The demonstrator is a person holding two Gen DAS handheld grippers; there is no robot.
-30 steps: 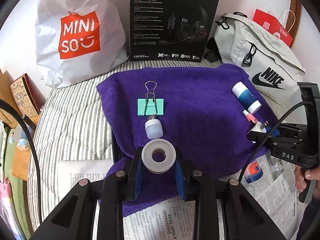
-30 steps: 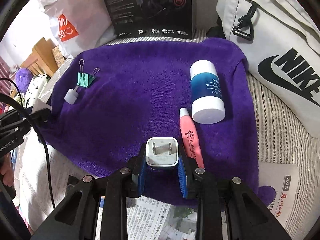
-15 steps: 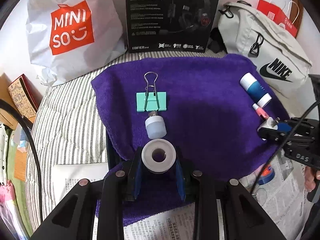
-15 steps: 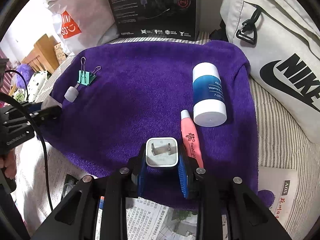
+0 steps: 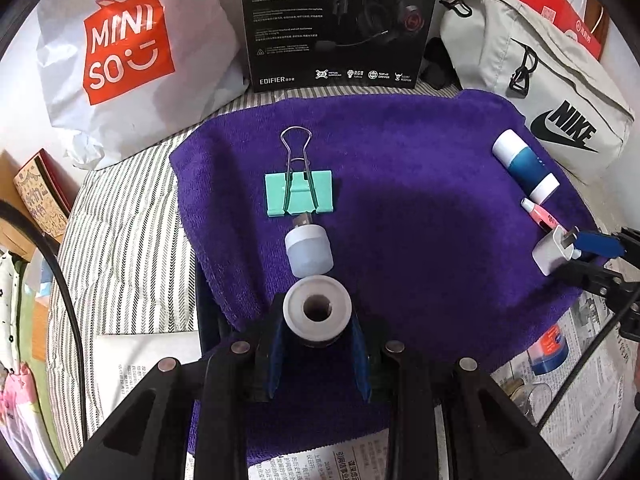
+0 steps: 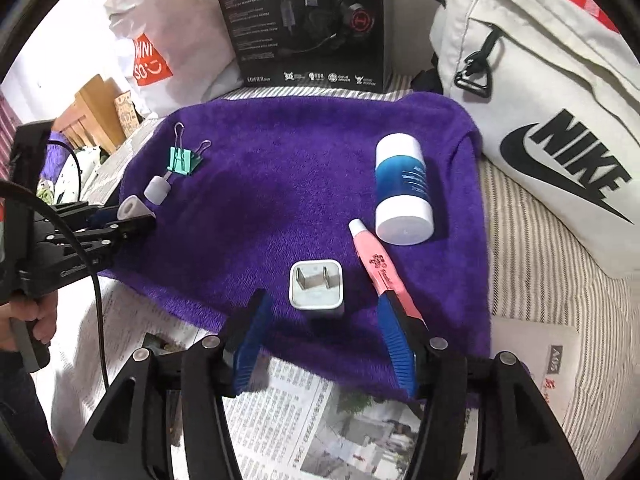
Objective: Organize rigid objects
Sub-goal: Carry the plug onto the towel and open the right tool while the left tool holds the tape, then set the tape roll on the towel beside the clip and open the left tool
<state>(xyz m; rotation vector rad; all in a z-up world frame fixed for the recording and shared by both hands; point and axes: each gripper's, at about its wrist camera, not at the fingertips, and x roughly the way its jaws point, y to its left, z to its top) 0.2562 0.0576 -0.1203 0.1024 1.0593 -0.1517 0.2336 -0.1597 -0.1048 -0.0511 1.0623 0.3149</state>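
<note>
My left gripper [image 5: 318,344] is shut on a white tape roll [image 5: 317,312] just behind a small white USB plug [image 5: 309,250] and a green binder clip [image 5: 299,194] on the purple towel [image 5: 420,208]. My right gripper [image 6: 320,332] is open; a white charger plug [image 6: 317,285] lies on the towel [image 6: 280,200] between its fingers, prongs up. A pink tube [image 6: 380,268] lies against the right finger [image 6: 396,336]. A blue-and-white bottle [image 6: 403,190] lies beyond it. The left gripper also shows in the right wrist view [image 6: 132,216].
A Miniso bag [image 5: 120,48], a black headset box [image 5: 336,20] and a Nike bag [image 5: 540,80] stand behind the towel. Newspaper [image 6: 320,420] lies at the front. A blue tape roll [image 5: 550,350] lies on the newspaper at right. The bed is striped [image 5: 128,240].
My right gripper has opened and let go of the white charger plug, which now rests on the towel. My left gripper keeps its hold on the tape roll and has moved slightly forward.
</note>
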